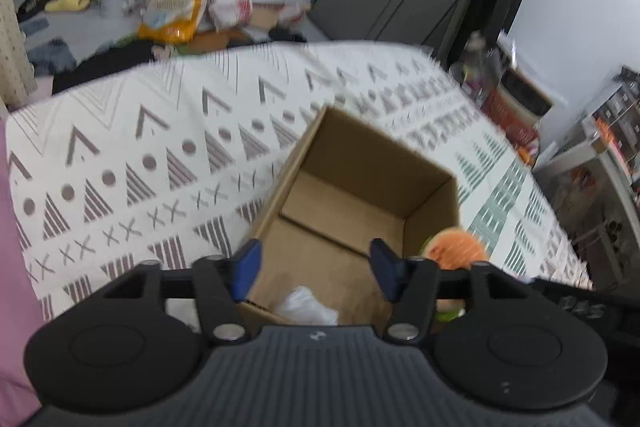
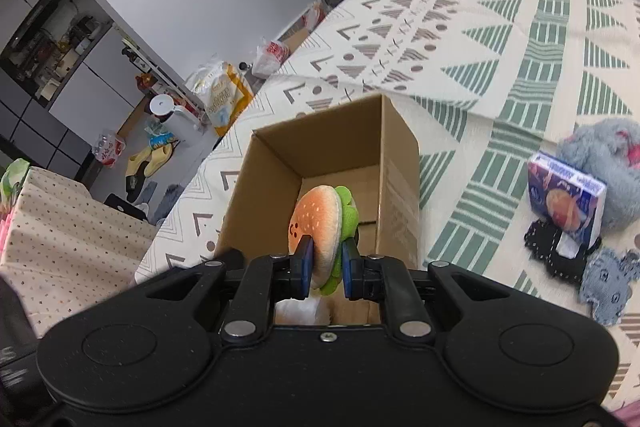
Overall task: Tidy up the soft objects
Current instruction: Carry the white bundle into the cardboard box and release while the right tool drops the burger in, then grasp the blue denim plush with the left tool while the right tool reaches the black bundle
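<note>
Your right gripper [image 2: 325,262] clamped on plush burger [image 2: 322,223], held above cardboard box [image 2: 396,195] mouth for drop-in. Your left gripper [image 1: 316,267] spread, empty, over box near edge, out of the way.

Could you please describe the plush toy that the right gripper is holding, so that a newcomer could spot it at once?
Start at the open cardboard box standing on the patterned cloth. Just above its opening, the right gripper has its jaws shut on a plush hamburger. Its orange bun with a small smiling face and frilly green lettuce edge sets it apart from the grey-blue fluffy toy lying on the cloth.
</note>
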